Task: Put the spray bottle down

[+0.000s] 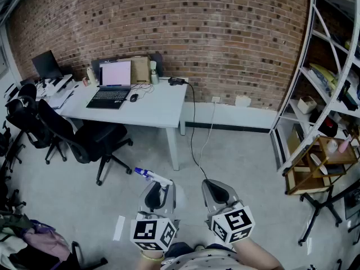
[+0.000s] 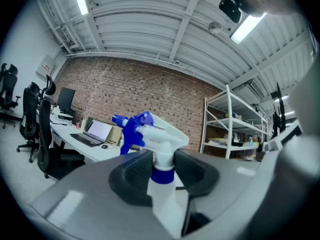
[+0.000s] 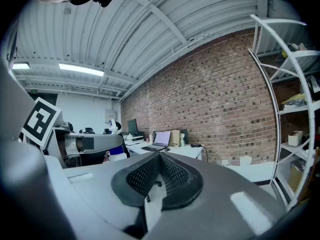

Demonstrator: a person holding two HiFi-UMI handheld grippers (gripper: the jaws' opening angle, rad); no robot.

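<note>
Over grey office floor (image 1: 242, 156), gripped spray bottle (image 2: 155, 134) by its neck in left gripper (image 2: 162, 170), nozzle toward ten o'clock; had right gripper (image 3: 159, 173) pressed together, empty. Not yet set down; desk (image 1: 160, 108) well apart at eleven o'clock

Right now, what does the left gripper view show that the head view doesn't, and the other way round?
Only the left gripper view: the left gripper has its jaws closed on the neck of the spray bottle, which is upright with its nozzle pointing left. Ceiling lights are overhead.
Only the head view: the marker cubes, the wooden stand, and the bottle hanging over the floor, short of the desk.
Both: the bottle, the desk with the open laptop, the brick wall and the white shelf.
</note>
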